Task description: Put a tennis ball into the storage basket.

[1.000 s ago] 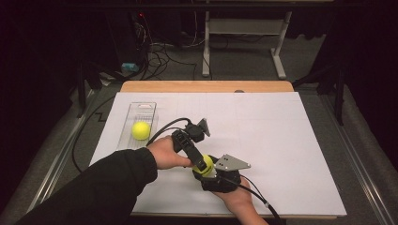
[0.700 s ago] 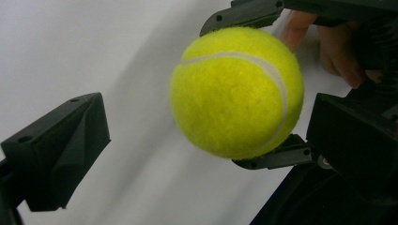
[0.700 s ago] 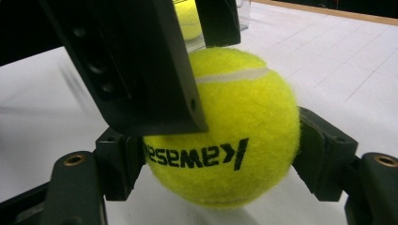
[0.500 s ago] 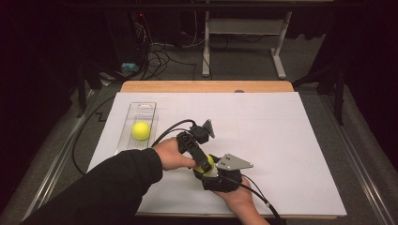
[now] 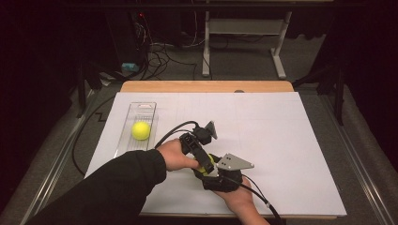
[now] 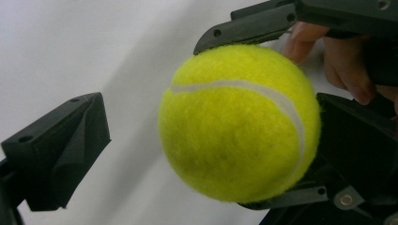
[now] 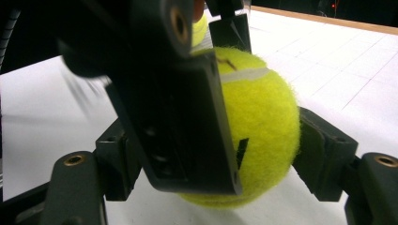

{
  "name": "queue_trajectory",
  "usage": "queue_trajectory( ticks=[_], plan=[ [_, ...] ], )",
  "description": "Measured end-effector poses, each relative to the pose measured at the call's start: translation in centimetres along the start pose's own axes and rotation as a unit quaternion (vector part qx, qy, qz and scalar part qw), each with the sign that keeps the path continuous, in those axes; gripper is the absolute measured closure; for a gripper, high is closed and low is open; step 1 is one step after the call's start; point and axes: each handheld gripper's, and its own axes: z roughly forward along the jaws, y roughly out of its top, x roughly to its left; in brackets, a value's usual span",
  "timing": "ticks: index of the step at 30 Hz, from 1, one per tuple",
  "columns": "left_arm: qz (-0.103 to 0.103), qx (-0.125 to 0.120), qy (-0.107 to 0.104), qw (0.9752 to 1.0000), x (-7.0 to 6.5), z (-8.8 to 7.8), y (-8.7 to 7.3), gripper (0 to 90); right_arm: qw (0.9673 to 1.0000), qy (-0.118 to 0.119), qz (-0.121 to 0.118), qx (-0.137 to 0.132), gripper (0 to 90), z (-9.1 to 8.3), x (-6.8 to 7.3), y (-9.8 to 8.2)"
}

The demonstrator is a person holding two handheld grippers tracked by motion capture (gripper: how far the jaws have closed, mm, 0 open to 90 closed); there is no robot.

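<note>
Your right gripper (image 5: pixel 206 169) is clamping the tennis ball (image 6: pixel 239 123) low-centre in frame; your left gripper (image 6: pixel 202 136) is sitting open around it. Light, fuzzy, slightly springy: you're best gripping across its widest middle.

readable text: none | tennis ball (image 7: pixel 253 126): dark marks, too partial to read

I count two tennis balls: one (image 5: pixel 141 130) lying in the clear tray (image 5: pixel 123 136), the other (image 5: pixel 207 164) between my two grippers. One tray. Two grippers, the left (image 5: pixel 202 165) and the right (image 5: pixel 210 169). Two hands on them. One white sheet (image 5: pixel 281 140) covering one wooden table (image 5: pixel 206 86).
</note>
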Motion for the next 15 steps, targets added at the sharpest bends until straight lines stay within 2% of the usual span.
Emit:
queue_trajectory(
  ticks=[8,12,15],
  plan=[
    [0.009,0.008,-0.003,0.9999,0.00,0.28,0.12,0.7,1.0000,-0.001,-0.001,-0.003,27.3,-0.07,0.01,0.09],
    [0.002,0.005,-0.004,1.0000,0.01,0.41,0.05,2.3,1.0000,-0.001,0.002,-0.004,27.3,-0.06,0.04,0.11],
    [0.005,0.008,-0.007,0.9999,0.11,0.38,0.05,4.3,1.0000,0.001,0.002,-0.005,27.3,-0.04,0.07,0.13]
  ],
)
